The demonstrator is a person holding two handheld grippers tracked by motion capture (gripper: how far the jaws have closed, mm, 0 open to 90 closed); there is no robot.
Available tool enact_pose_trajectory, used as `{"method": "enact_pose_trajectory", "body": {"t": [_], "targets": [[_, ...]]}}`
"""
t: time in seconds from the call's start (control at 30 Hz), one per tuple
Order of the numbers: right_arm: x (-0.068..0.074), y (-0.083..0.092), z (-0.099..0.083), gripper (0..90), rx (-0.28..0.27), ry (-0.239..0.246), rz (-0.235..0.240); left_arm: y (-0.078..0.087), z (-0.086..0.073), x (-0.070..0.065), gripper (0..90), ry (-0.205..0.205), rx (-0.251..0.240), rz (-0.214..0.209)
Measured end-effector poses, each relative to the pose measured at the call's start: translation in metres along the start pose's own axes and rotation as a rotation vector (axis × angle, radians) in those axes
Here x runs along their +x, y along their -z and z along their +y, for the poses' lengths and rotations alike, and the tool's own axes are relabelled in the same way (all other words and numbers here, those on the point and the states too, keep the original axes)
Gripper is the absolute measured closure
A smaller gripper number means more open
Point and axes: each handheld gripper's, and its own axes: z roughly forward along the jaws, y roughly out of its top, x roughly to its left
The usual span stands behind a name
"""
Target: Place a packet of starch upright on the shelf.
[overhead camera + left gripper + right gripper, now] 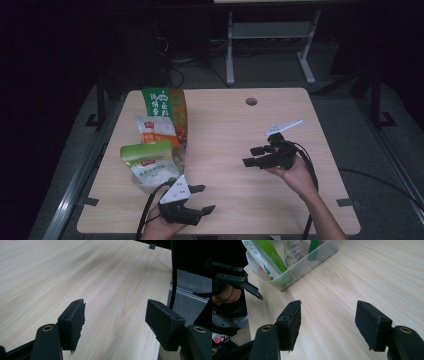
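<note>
**Both grippers empty, idling beside the packed bin**

Left gripper [201, 198] is sitting at the bottom centre of the high view, jaws spread wide, nothing between them. In the left gripper view [115, 315] its pads are framing bare wood only, with the table edge running off toward the upper right of the frame.

Right gripper [257, 155] is hovering right of centre in the high view, jaws also released and empty, pointing left toward the packets. In the right gripper view [328, 320] the gap between the pads is showing plain tabletop.

The clear plastic bin [312, 265] is sitting in the upper left of the right gripper view, on the left side of the table [240, 125] in the high view. The snack pouches are standing in it: green pouch [147, 155] nearest the person, white-orange pouch [155, 131] behind it, tall green-brown bag [165, 105] at the far end.

My read: this is either the gap before a pick or a finished pack. No loose item is lying on the wood, so probably the latter.

If a pull-out is next: the right gripper is needing to travel left, rise over the bin wall, and close on a pouch top. The pouches are soft and packed tight, so the neighbours may be dragging along.
</note>
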Motion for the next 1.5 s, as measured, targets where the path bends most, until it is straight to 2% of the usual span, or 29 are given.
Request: {"method": "enact_pose_trajectory", "body": {"t": [0.33, 0.37, 0.7, 1.43, 1.5], "targets": [[-0.007, 0.009, -0.026, 36.6, -0.006, -0.030, -0.024, 0.000, 0.000, 0.000, 31.3, 0.007, 0.000, 0.001], [-0.008, 0.010, -0.028, 36.4, -0.006, -0.032, -0.026, 0.001, 0.000, 0.001, 31.3, -0.004, 0.005, 0.003], [-0.007, 0.020, -0.050, 35.6, -0.009, -0.055, -0.052, 0.000, -0.001, 0.000, 31.3, 0.004, 0.006, 0.000], [-0.003, 0.043, -0.096, 33.7, -0.055, -0.090, -0.108, -0.001, -0.001, -0.001, 31.3, 0.004, 0.007, 0.000], [-0.002, 0.045, -0.100, 33.7, -0.079, -0.094, -0.109, -0.001, -0.001, -0.001, 31.1, 0.008, 0.008, -0.002]]}}
